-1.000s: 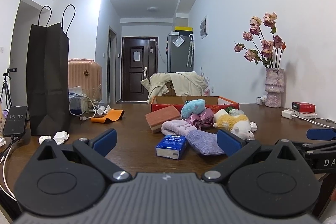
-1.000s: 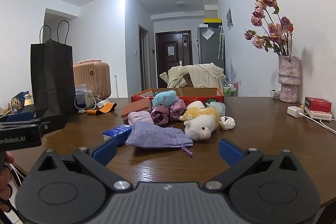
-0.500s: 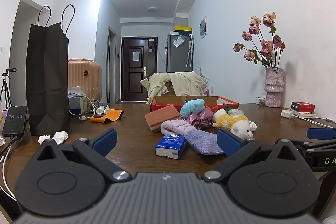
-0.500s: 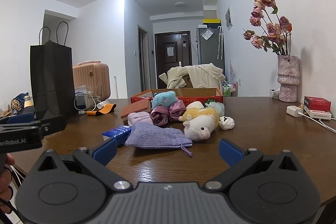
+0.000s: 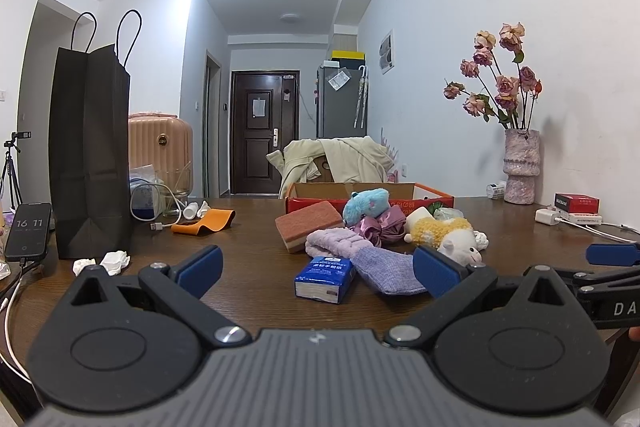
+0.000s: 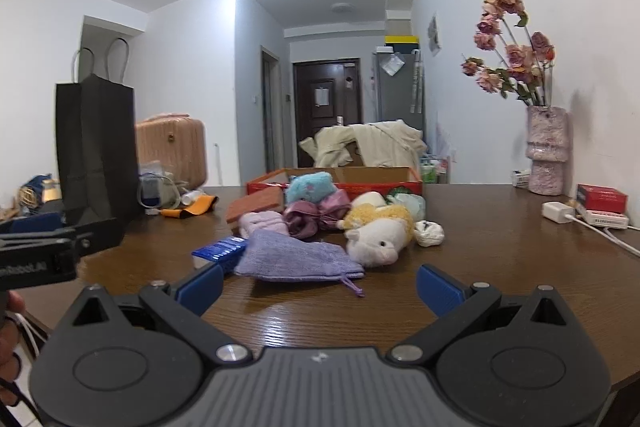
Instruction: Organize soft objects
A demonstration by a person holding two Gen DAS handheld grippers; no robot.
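Your left tool [image 5: 316,269] and right tool [image 6: 318,285] both gape wide, holding nothing. The purple pouch [image 6: 296,259] lies on the counter [image 6: 480,259], touching the plush sheep [image 6: 380,233].

The right gripper [image 6: 318,287] hangs over the wooden table [image 6: 480,259], fingers spread wide with nothing between them. Just ahead lies a lilac drawstring pouch [image 6: 298,259], touching a blue tissue pack [image 6: 220,250] and a white-faced plush sheep [image 6: 378,231]; a red box [image 6: 352,181] sits behind.
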